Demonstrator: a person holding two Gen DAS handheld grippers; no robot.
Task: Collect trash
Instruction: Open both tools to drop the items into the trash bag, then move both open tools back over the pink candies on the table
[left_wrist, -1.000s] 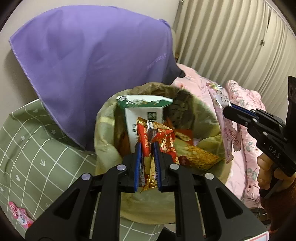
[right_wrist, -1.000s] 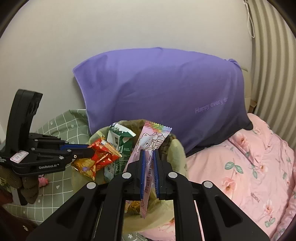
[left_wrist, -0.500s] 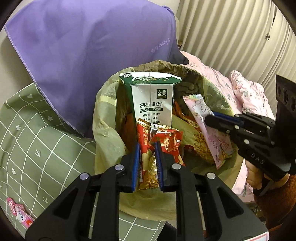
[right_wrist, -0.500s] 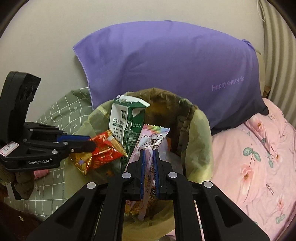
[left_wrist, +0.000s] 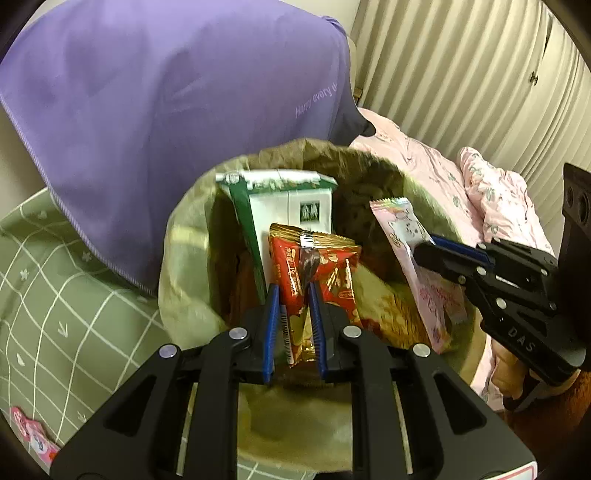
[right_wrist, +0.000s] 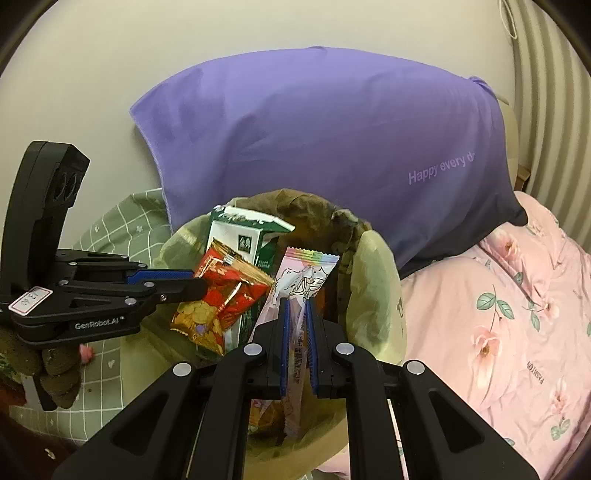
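My left gripper (left_wrist: 291, 291) is shut on a red and gold snack wrapper (left_wrist: 314, 269) and holds it over the open trash bag (left_wrist: 184, 266). My right gripper (right_wrist: 295, 306) is shut on a pink candy wrapper (right_wrist: 306, 273), also over the bag (right_wrist: 373, 295). A green and white milk carton (left_wrist: 280, 210) stands upright inside the bag, behind both wrappers. The right gripper (left_wrist: 421, 254) with the pink wrapper (left_wrist: 406, 232) shows in the left wrist view, and the left gripper (right_wrist: 203, 286) with the red wrapper (right_wrist: 225, 291) shows in the right wrist view.
A purple pillow (right_wrist: 332, 147) leans on the wall behind the bag. A green checked sheet (left_wrist: 55, 295) lies to the left and a pink floral quilt (right_wrist: 517, 325) to the right. Pleated curtains (left_wrist: 461, 74) hang at the far right. More wrappers lie in the bag.
Both grippers moved from beside the bag to over its opening, each still holding its wrapper. The pink wrapper now hangs inside the bag's rim, close to the red one.
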